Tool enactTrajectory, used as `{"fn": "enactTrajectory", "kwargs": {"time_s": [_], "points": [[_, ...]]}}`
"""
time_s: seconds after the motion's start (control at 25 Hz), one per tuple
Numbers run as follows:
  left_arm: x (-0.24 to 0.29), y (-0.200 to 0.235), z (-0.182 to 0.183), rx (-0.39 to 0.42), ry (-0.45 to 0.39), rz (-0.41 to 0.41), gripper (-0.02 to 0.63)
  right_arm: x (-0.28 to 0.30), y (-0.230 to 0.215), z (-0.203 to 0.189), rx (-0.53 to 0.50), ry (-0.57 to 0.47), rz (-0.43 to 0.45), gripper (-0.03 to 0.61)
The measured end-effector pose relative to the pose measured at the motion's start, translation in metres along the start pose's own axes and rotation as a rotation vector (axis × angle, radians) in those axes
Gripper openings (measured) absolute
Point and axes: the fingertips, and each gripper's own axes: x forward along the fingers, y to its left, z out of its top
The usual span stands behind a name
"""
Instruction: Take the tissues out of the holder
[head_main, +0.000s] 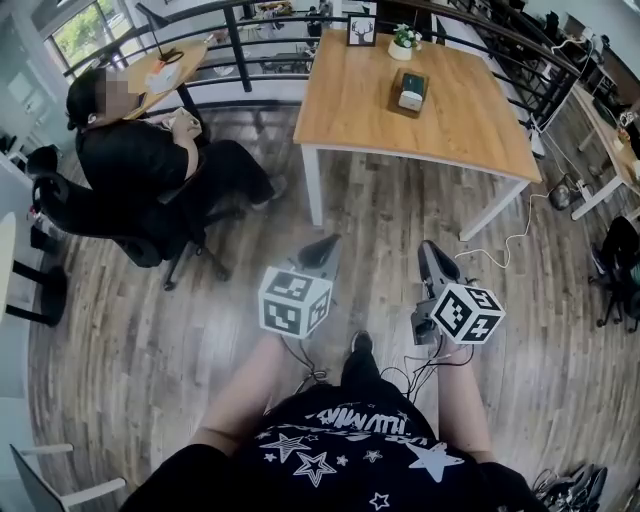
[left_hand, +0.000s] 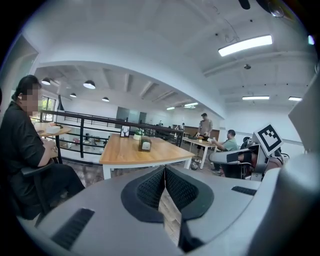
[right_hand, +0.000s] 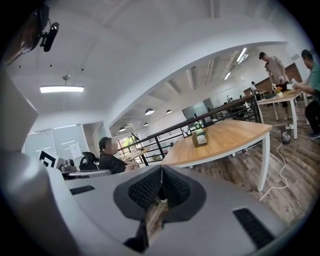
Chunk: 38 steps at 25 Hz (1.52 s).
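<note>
Clenched on nothing: left hand-held gripper and right hand-held gripper
The light wooden square surface is seen well ahead of both, the dark wooden tissue holder on it. The holder could be toppled if shut jaws are pushed in; its white tissues are barely made out.

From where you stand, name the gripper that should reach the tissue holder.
Right, narrowly: the right gripper lines up almost with the tissue holder on the table; the left gripper sits further aside. Both are shut, empty and far off.
</note>
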Motion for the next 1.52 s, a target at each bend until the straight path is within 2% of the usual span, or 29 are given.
{"fn": "enactTrajectory", "kwargs": {"time_s": [0.4,0.64,0.96,1.24,1.52], "points": [[0.088,0.012,0.053,0.035,-0.035,0.017,0.014,0.062,-0.060,0.052,0.002,-0.008,0.039,0.015],[0.118,0.024,0.072,0.045,-0.050,0.047,0.013,0.096,-0.073,0.070,-0.030,0.012,0.087,0.016],[0.159,0.033,0.079,0.014,-0.049,0.084,0.013,0.126,-0.107,0.083,-0.023,0.031,0.127,0.017],[0.192,0.040,0.099,0.021,-0.051,0.093,0.013,0.151,-0.136,0.106,-0.025,0.023,0.116,0.017],[0.196,0.046,0.091,0.035,-0.038,0.105,0.013,0.164,-0.142,0.096,-0.004,0.042,0.122,0.017]]}}
